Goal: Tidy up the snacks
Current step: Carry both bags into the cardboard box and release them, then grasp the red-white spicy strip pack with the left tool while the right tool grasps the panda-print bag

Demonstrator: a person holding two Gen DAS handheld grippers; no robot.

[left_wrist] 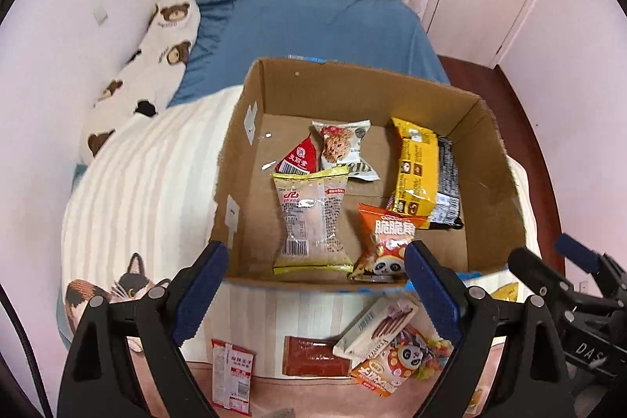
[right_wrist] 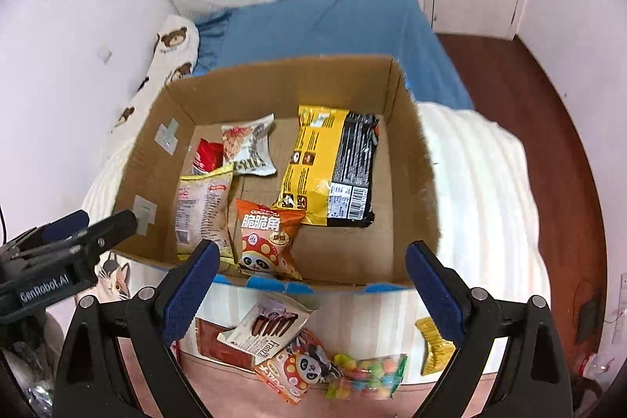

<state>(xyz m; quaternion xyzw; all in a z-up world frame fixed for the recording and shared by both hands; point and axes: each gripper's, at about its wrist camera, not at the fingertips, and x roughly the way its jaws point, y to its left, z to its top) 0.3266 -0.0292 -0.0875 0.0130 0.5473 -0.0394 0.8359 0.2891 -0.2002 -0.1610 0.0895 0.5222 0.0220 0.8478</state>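
A cardboard box (left_wrist: 250,151) sits open on a bed, on a cream striped blanket (left_wrist: 149,175) printed with a cat, its near wall facing both cameras.

Inside the box, from its left wall to its right: a red sachet (left_wrist: 299,159) lies toward the far left, partly under a clear packet with yellow ends (left_wrist: 311,222) that runs down to the near wall. Just right of the sachet, near the far wall, is a white cookie packet (left_wrist: 345,145). An orange panda-print bag (left_wrist: 386,241) stands against the near wall beside the clear packet. A yellow-and-black pack (left_wrist: 421,175) lies along the right wall.

On the blanket in front of the box's near edge, left to right: a red-and-white sachet (left_wrist: 232,375), a brown packet (left_wrist: 313,361), a white chocolate-stick packet (right_wrist: 270,330) overlapping it, a second orange panda bag (right_wrist: 292,371) touching that, a clear bag of coloured candies (right_wrist: 368,375), and, apart toward the blanket's right edge, a gold-wrapped snack (right_wrist: 433,347).

The left gripper (left_wrist: 316,290) hangs over the box's near edge with jaws spread and nothing between them; the right gripper (right_wrist: 312,290) is likewise released and empty, above the same edge.
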